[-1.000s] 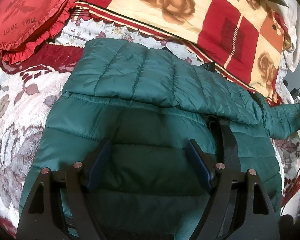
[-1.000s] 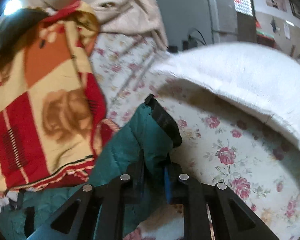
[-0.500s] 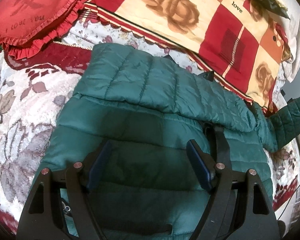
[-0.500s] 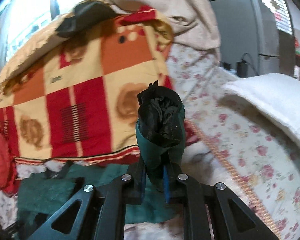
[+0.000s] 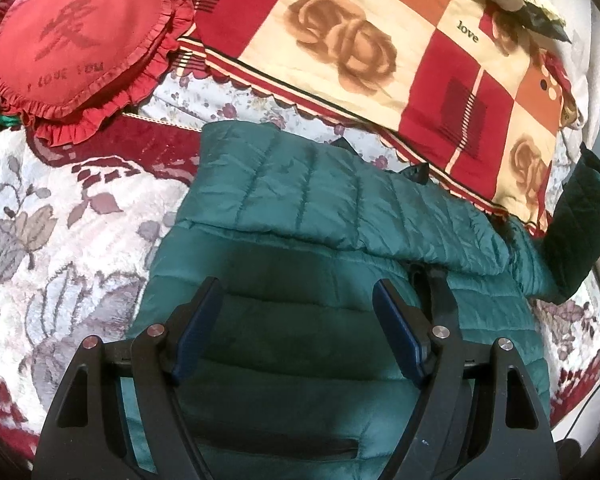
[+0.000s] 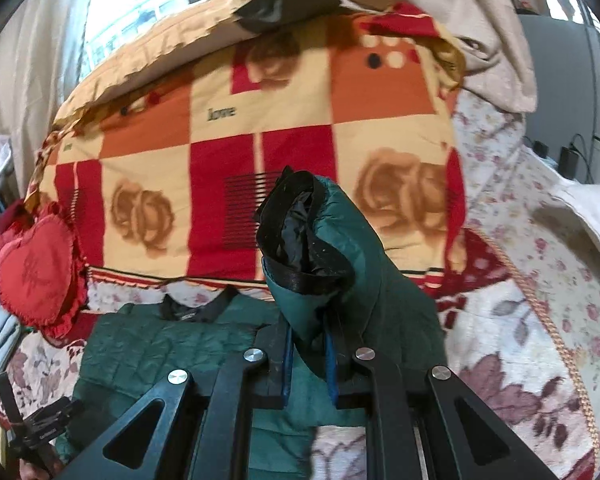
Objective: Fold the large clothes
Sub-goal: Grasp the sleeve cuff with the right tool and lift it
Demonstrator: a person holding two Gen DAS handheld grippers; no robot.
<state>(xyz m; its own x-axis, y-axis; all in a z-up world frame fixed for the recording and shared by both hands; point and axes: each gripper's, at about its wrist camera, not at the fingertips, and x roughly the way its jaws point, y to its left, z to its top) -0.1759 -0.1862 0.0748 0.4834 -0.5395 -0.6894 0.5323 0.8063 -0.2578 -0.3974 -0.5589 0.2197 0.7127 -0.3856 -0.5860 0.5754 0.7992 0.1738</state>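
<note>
Right wrist view: your right gripper (image 6: pixel 307 354) has its jaws clamped on the green jacket's sleeve (image 6: pixel 340 248), cuff lifted clear of the bed (image 6: pixel 540 304). Your left gripper (image 5: pixel 298 308) hovers with jaws wide, holding nothing, over the green jacket (image 5: pixel 300 240) lying flat on the bed, below the checked blanket (image 5: pixel 380 48) and heart cushion (image 5: pixel 76 40).

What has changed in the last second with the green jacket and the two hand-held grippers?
The right hand-held gripper, shut on the sleeve cuff, has lifted the sleeve off the bed and is swinging it toward the jacket body; in the left view the sleeve now stands up at the right edge. The left hand-held gripper stays open over the jacket, holding nothing. The heart pillow has not moved.
</note>
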